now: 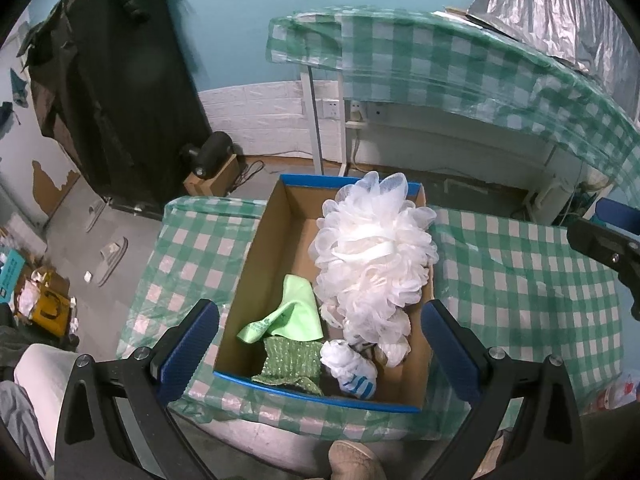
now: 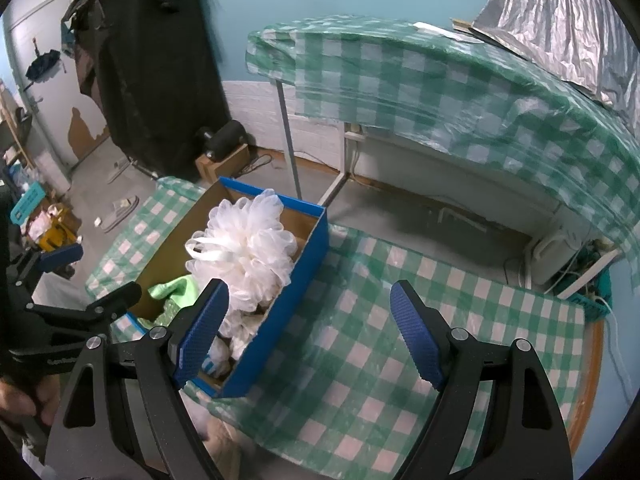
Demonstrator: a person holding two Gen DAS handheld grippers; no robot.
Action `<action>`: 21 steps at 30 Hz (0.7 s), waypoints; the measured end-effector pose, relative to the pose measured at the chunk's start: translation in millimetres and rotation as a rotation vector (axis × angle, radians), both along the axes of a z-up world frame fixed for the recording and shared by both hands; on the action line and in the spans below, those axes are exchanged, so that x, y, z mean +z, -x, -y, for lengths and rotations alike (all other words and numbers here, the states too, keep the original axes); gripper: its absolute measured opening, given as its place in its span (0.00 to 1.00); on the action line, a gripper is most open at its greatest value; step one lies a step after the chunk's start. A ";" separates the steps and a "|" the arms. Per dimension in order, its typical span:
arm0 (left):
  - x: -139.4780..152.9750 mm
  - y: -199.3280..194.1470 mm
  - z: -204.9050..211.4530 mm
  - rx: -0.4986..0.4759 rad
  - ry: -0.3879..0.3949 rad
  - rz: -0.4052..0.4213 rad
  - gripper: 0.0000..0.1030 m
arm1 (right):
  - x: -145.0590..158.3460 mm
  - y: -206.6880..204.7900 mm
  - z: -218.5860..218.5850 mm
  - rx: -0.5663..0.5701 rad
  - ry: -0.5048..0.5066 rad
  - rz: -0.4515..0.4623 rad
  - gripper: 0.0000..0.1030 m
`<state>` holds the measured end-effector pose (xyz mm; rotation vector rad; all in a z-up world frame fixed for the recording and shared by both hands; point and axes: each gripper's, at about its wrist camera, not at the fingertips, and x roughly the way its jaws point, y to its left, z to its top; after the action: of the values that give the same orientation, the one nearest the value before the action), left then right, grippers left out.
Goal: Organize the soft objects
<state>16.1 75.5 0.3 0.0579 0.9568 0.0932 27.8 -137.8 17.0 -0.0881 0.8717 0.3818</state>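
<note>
A blue-rimmed cardboard box (image 1: 266, 256) (image 2: 296, 264) stands on a low table with a green checked cloth (image 1: 520, 280) (image 2: 380, 340). In it lie a big white mesh bath pouf (image 1: 372, 256) (image 2: 248, 248), a light green cloth (image 1: 292, 316) (image 2: 176, 290), a green knitted cloth (image 1: 292, 364) and a white sock with blue stripes (image 1: 352, 368). My left gripper (image 1: 320, 344) is open and empty, above the box's near end. My right gripper (image 2: 310, 332) is open and empty, over the box's right side and the cloth.
A higher table with the same checked cloth (image 1: 440, 56) (image 2: 440, 80) stands behind. Dark coats (image 1: 120, 80) hang at the left. Slippers (image 1: 112, 260) and clutter lie on the floor at left. A silver sheet (image 1: 560, 12) is at the upper right.
</note>
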 end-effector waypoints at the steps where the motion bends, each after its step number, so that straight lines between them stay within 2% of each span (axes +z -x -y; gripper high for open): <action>1: 0.1 0.6 0.2 -0.002 0.000 0.001 0.99 | 0.0 -0.1 0.0 -0.001 0.000 0.000 0.80; 21: 1.8 3.6 -2.7 0.006 -0.001 0.009 0.99 | 0.3 3.8 -1.8 0.001 0.003 0.000 0.80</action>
<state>12.5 78.2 2.0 0.0561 0.9482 0.0992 24.0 -136.0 17.3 -0.0911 0.8720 0.3811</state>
